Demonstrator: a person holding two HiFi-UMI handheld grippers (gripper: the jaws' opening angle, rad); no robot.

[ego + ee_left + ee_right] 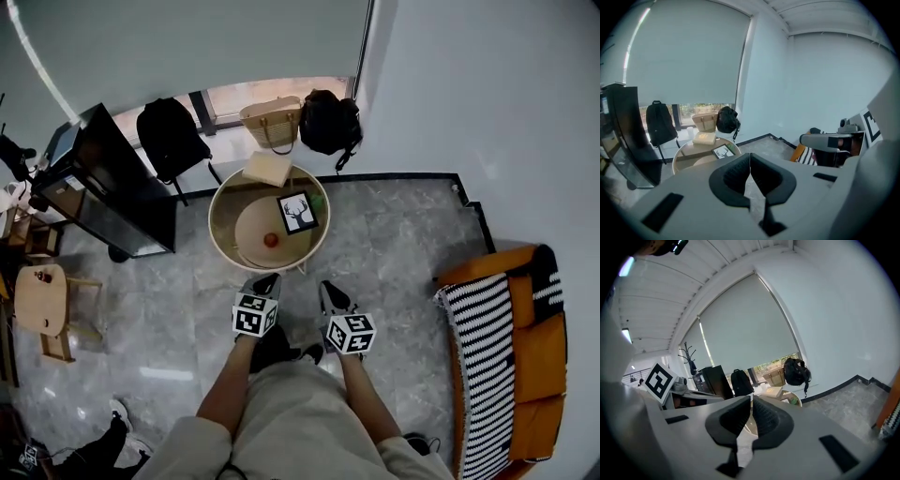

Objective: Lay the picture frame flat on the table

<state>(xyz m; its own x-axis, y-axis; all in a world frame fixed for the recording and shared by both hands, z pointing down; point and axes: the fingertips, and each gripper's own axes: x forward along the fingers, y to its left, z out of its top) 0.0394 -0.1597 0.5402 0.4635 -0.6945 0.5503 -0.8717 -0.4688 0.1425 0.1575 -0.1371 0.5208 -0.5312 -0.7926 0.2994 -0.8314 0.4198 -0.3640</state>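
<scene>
The picture frame (297, 213), black-edged with a deer print, sits on the right part of the round table (225, 246), its face turned up toward me; it also shows small in the left gripper view (723, 151). I cannot tell whether it leans or lies flat. A red apple (271, 240) rests on a round wooden board beside it. My left gripper (268, 281) and right gripper (328, 290) hover side by side at the table's near edge, well short of the frame. Both are shut with nothing between the jaws (750, 160) (752, 402).
A tan book or box (267, 168) lies at the table's far edge. Behind it are a beige handbag (272, 120) and two black backpacks (330, 122) (169, 136). A black cabinet (112, 187) stands left, a wooden stool (45, 302) farther left, an orange sofa (520, 356) right.
</scene>
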